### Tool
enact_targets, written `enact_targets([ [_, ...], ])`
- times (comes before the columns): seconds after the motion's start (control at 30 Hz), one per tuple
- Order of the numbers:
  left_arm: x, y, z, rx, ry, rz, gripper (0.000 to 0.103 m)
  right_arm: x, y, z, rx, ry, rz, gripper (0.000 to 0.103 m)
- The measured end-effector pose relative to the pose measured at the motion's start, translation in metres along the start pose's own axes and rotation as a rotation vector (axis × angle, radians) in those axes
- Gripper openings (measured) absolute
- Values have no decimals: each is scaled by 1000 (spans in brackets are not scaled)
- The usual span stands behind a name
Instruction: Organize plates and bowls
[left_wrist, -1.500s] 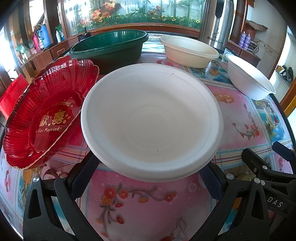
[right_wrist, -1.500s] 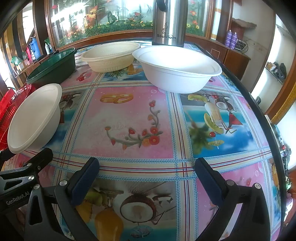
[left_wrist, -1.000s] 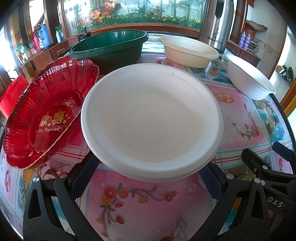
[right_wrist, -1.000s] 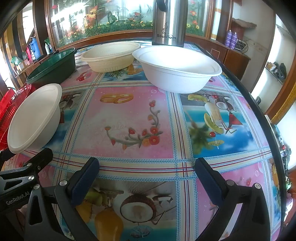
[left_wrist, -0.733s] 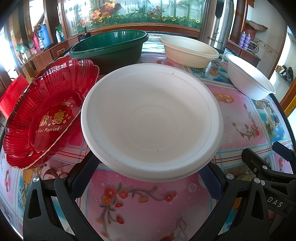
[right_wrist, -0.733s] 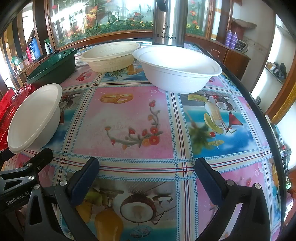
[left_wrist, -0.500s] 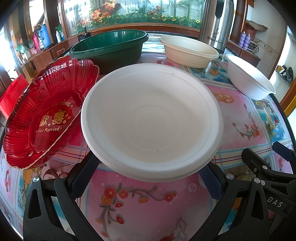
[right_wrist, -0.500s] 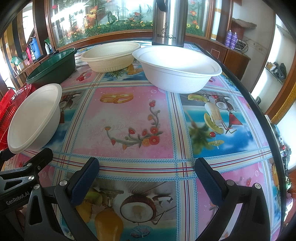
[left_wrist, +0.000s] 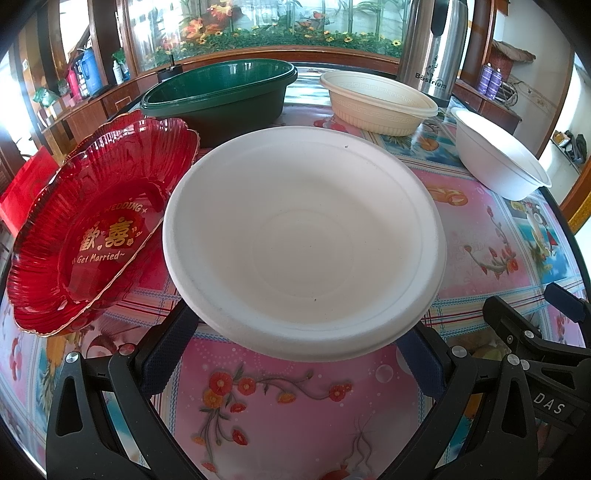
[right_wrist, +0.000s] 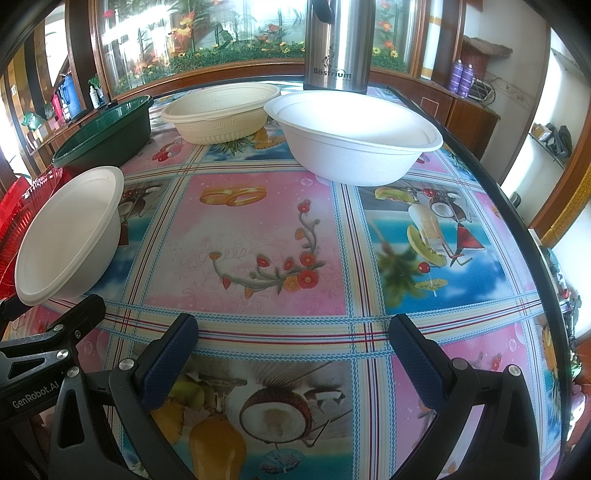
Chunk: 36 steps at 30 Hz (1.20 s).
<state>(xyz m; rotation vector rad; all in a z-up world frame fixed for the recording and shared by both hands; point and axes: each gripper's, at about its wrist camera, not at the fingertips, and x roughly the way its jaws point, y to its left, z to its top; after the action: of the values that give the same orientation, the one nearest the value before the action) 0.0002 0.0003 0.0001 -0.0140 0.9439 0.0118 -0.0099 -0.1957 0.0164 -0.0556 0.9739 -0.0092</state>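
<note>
The left gripper (left_wrist: 295, 354) is standing wide open low over the flowered plastic tablecloth (left_wrist: 280, 417), its two blue-padded fingers (left_wrist: 166, 350) spread apart with nothing between them. A shallow round white paper-pulp bowl (left_wrist: 303, 240) is sitting just ahead of those fingers, its near rim overhanging both fingertips in the left wrist view; whether the pads are touching the bowl cannot be told. To the left of this gripper, a scalloped red transparent plastic plate with gold wedding lettering (left_wrist: 92, 236) is lying tilted beside the white bowl, its edge tucked behind the bowl's rim. Further ahead and to the left, a dark green oval plastic basin (left_wrist: 218, 96) is sitting, and ahead to the right a cream oval bowl with a key-pattern rim (left_wrist: 376, 103) is standing in front of a tall steel vacuum flask (left_wrist: 432, 48). Far off to the right, a deeper white paper-pulp bowl (left_wrist: 498, 158) is resting near the table edge.

The right gripper (right_wrist: 293, 343) is also hanging released, fingers splayed over bare tablecloth and grasping nothing. The deeper white bowl is lying well ahead of it, slightly right of centre, while the shallow white bowl is sitting off to its left, beside the left gripper's black frame
</note>
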Motion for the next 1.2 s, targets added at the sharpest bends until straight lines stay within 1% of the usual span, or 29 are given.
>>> enact_targets([
  [0.17,-3,-2,-3,7,23,-3,103,-1,-1,-1,-9,8,13,102],
  [0.23,-8,0,-6,9,29,-19,103,-4,-4,-2,-6,3,24,102],
  [0.3,-15,2,-11,1,30,-35,103,-15,-7,-3,-17,0,13,102],
  [0.37,-23,2,-14,8,20,-39,103,-23,-7,-2,-29,-10,6,102],
  [0.5,-45,1,-21,59,-11,-35,103,-44,-2,3,-48,-35,40,102],
  [0.63,-68,14,-25,82,-38,-24,103,-54,21,15,-103,-54,85,102],
  [0.77,-89,41,-21,61,-68,-6,103,-60,43,26,-150,-65,130,102],
  [0.8,-94,52,-19,51,-75,3,103,-61,51,30,-167,-71,142,102],
  [0.93,-107,92,-7,11,-110,59,103,-64,87,50,-236,-84,205,102],
  [1.03,-104,129,3,-45,-111,113,103,-62,113,63,-274,-84,245,102],
  [1.2,-91,175,16,-81,-96,189,103,-45,154,86,-340,-50,297,102],
])
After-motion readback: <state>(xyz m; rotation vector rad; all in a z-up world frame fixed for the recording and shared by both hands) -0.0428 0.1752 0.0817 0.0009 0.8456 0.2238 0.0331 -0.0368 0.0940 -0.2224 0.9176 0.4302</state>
